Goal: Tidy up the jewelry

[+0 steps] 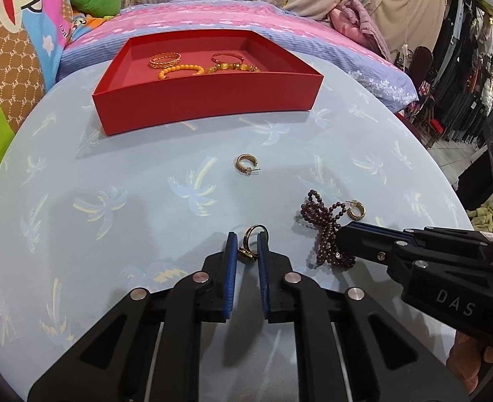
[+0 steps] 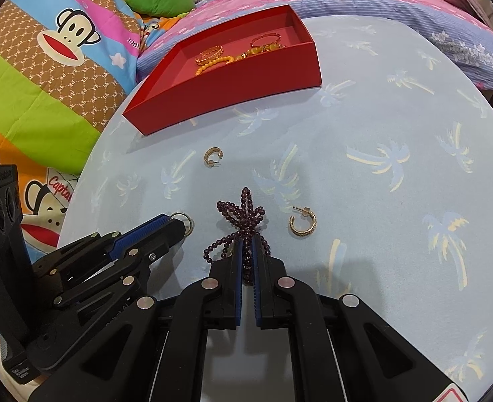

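A gold ring point(image 1: 253, 238) with an ornate top stands on the blue palm-print cloth point(image 1: 129, 174), and my left gripper point(image 1: 247, 239) is shut on it; from the right wrist view that ring point(image 2: 188, 220) peeks out past the left gripper point(image 2: 178, 228). My right gripper point(image 2: 246, 245) is shut on a bunched string of dark purple beads point(image 2: 243, 211), also visible in the left view as purple beads point(image 1: 320, 224) under the right gripper point(image 1: 341, 236). A red tray point(image 1: 206, 97) point(image 2: 229, 80) at the far side holds gold bangles and orange beads.
Two gold hoop earrings lie loose on the cloth: one point(image 1: 245, 164) point(image 2: 213, 156) near the tray, the other point(image 1: 356, 209) point(image 2: 302, 222) beside the purple beads. Colourful bedding point(image 2: 45, 77) and a pink striped pillow point(image 1: 213, 16) surround the round table. A hand point(image 1: 470, 361) holds the right gripper.
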The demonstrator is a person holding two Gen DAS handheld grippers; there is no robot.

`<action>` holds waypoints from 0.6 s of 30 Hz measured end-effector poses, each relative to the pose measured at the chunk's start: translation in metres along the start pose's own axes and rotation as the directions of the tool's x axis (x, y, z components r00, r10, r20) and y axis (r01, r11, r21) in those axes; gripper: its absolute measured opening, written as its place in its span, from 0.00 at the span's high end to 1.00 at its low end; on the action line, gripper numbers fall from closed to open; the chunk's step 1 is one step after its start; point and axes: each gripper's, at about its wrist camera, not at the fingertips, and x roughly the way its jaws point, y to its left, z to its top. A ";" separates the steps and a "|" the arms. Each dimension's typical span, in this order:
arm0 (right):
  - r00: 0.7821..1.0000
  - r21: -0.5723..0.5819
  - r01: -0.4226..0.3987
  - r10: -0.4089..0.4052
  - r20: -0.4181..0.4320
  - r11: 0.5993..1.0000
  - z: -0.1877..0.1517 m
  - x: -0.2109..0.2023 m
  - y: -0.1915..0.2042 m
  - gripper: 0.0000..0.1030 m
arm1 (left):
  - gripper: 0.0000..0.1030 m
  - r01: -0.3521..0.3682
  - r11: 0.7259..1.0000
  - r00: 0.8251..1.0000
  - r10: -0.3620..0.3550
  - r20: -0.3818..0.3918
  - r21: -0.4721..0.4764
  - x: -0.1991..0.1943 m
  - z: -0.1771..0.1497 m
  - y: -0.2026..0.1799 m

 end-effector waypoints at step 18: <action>0.994 -0.038 -0.028 0.031 0.106 0.999 0.035 -0.032 0.015 0.95 | 0.89 0.016 0.998 0.999 -0.013 0.051 -0.057 -0.025 0.038 0.008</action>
